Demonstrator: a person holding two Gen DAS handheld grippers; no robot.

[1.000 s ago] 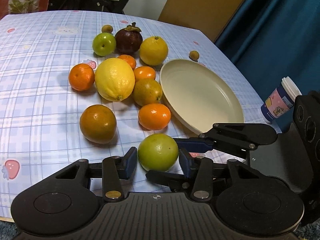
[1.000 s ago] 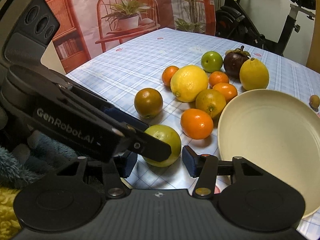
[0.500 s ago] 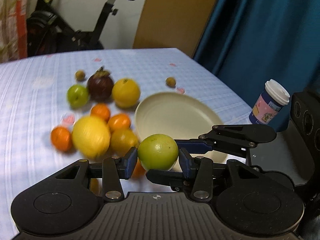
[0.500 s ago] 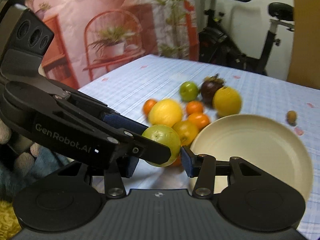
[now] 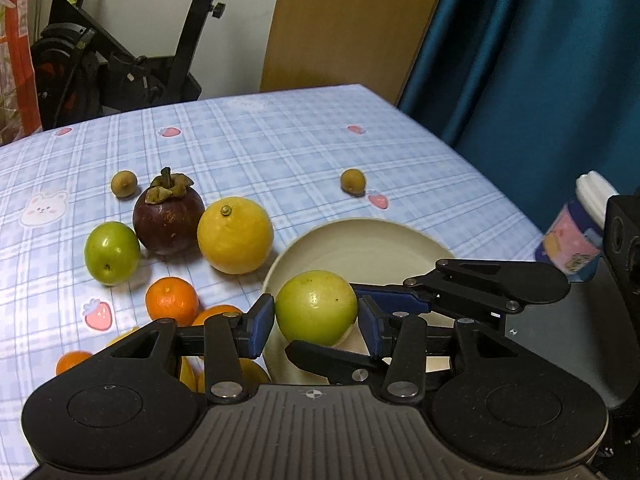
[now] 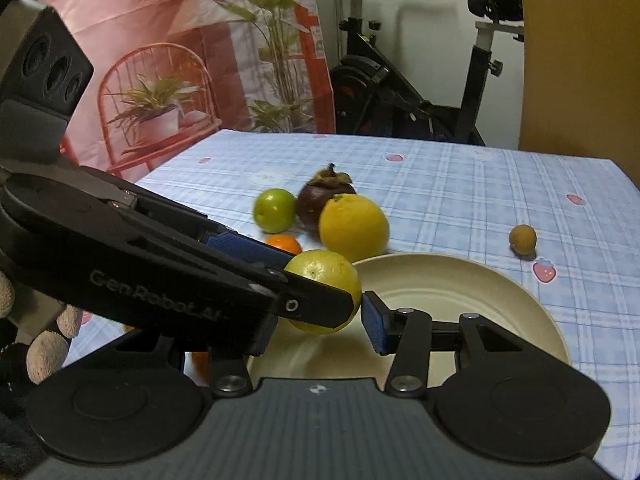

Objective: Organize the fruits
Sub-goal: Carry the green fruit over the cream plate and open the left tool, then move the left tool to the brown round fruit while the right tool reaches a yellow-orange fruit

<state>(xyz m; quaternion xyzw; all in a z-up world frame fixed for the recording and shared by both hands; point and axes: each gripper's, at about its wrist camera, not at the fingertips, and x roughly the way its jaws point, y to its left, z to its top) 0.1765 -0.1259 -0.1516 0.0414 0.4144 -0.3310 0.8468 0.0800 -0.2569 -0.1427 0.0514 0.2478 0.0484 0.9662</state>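
A round green fruit [image 5: 316,304] hangs above the near rim of the cream plate [image 5: 360,240]. My left gripper [image 5: 316,320] is shut on it, one blue pad against each side. My right gripper [image 6: 320,312] grips the same green fruit [image 6: 324,268] from the right, and its fingers [image 5: 400,298] cross into the left wrist view. In the right wrist view the left gripper's black fingers [image 6: 248,280] cover the fruit's left side and my right gripper's left pad. The plate [image 6: 460,280] has nothing in it.
Left of the plate on the checked cloth lie a yellow citrus [image 5: 235,235], a mangosteen [image 5: 168,216], a small green fruit [image 5: 112,252] and several oranges [image 5: 172,300]. Two small brown fruits [image 5: 353,181] lie farther back. A paper cup [image 5: 576,236] stands at the right table edge.
Both grippers lifted the green fruit off the table and carried it over the plate's near rim. The other fruits stayed where they were.
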